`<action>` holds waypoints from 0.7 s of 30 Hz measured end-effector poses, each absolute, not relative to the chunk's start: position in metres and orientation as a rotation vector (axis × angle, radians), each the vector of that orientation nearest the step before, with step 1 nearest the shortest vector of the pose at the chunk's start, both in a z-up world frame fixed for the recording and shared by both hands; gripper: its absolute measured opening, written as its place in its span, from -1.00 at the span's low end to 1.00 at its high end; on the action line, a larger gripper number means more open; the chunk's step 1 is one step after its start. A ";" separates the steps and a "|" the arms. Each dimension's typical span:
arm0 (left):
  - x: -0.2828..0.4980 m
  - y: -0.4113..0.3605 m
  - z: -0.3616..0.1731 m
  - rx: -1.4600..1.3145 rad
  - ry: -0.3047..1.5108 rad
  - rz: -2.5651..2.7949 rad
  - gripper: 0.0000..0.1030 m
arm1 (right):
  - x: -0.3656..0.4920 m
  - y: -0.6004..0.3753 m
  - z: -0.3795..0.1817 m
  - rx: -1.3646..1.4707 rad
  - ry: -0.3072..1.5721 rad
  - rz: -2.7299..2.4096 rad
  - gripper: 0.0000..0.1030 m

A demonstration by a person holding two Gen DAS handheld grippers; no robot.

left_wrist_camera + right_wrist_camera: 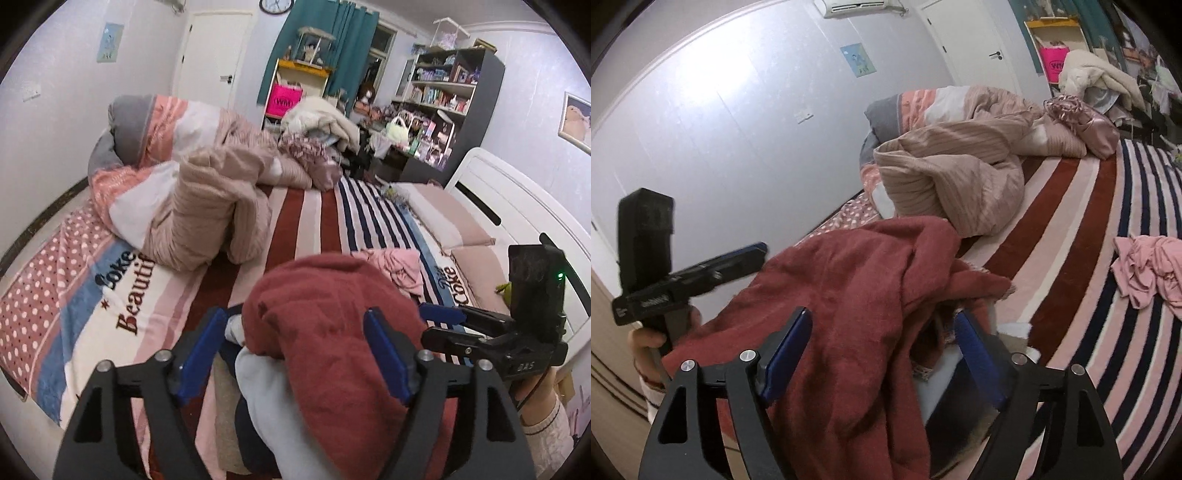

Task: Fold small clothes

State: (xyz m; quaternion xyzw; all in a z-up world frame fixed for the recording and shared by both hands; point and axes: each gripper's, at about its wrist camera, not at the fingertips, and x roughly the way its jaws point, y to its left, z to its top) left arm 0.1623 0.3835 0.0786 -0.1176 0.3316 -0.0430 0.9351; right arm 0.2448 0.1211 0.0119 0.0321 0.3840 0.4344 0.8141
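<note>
A dark red knit garment (332, 317) lies heaped over a pile of folded clothes on the striped bed. My left gripper (299, 332) is open, its blue pads either side of the heap's top. A white fleece piece (266, 384) shows under the red cloth. My right gripper (886, 336) is open over the same red garment (849, 295), which drapes between its fingers. A crumpled pink garment (399, 269) lies apart on the bed, also in the right wrist view (1148, 269). Each gripper shows in the other's view, the right one (443, 314) beside the pile and the left one (753, 254) beyond it.
A rumpled beige and pink duvet (207, 214) is heaped at the far left of the bed. The white headboard (517, 206) and pillows (454, 218) are on the right. Shelves (443, 92) and a cluttered desk stand beyond the bed. A wall (720, 129) runs along the left.
</note>
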 end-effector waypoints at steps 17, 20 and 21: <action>0.070 0.318 0.123 -0.146 0.449 -0.001 0.49 | 0.192 0.036 0.024 0.047 0.675 0.873 0.53; 0.045 0.281 0.120 -0.132 0.376 -0.016 0.63 | 0.173 -0.002 0.018 0.070 0.663 0.845 0.54; 0.038 0.269 0.118 -0.123 0.361 -0.029 0.68 | 0.168 -0.011 0.017 0.072 0.655 0.835 0.55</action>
